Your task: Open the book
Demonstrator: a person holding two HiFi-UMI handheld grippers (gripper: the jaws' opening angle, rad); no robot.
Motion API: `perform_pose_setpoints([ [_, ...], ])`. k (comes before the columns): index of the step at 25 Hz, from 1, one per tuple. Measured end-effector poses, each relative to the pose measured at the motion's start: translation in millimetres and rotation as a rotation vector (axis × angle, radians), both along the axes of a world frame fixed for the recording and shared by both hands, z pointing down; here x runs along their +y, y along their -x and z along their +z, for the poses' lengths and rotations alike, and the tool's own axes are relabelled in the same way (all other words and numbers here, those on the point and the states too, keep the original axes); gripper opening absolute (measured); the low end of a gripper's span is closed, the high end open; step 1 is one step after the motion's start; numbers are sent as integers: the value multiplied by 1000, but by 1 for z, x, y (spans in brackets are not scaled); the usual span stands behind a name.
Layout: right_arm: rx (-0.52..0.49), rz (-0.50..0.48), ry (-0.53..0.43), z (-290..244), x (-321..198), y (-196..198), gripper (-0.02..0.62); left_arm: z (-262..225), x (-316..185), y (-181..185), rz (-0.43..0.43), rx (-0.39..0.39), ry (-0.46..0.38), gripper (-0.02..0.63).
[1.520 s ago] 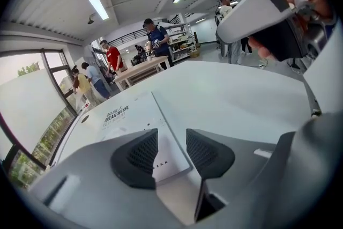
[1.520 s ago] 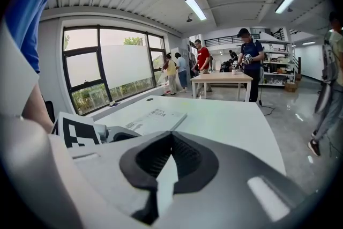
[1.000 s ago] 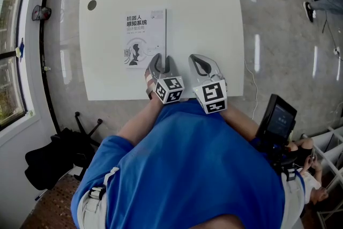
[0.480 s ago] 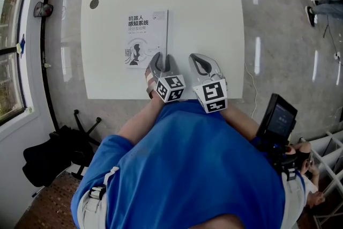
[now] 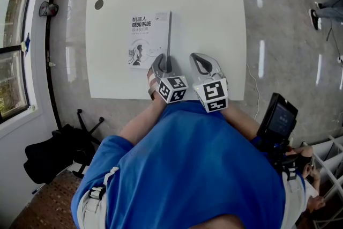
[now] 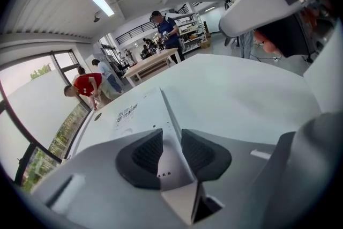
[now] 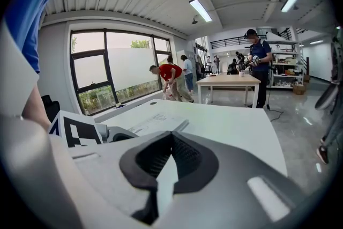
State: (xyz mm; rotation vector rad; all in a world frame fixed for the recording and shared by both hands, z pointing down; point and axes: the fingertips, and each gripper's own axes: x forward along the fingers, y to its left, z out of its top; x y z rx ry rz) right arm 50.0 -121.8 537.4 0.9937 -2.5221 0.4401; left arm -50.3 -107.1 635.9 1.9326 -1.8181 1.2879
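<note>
Closing on the book's [image 5: 147,37] near right corner, the left tool [image 5: 163,60] holds its jaws narrower than a second ago, pads not yet pressing. The right tool [image 5: 199,58] stays put just to the right, jaws together and empty. The pale book lies shut, cover up, on the white tabletop's [image 5: 214,19] left half. Glossy grey floor [image 5: 284,35] surrounds it, with windows [image 5: 10,78] at left.

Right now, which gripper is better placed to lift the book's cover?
Left. The left gripper has the book corner between its closing jaws; the right gripper hangs shut over bare table.
</note>
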Motion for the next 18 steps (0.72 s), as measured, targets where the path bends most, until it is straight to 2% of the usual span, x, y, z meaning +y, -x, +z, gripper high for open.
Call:
perform_pose_setpoints([
  [3,-7,2,-4,-1,0,0,3,4,0,-1,14,-4,23,110],
  [10,-6,13,-7,2,-2,-5,3,14,2,0,23,-1,65,43],
  [18,-10,7,-7,3,-1,-3,3,20,4,-2,60,-40,79,51],
])
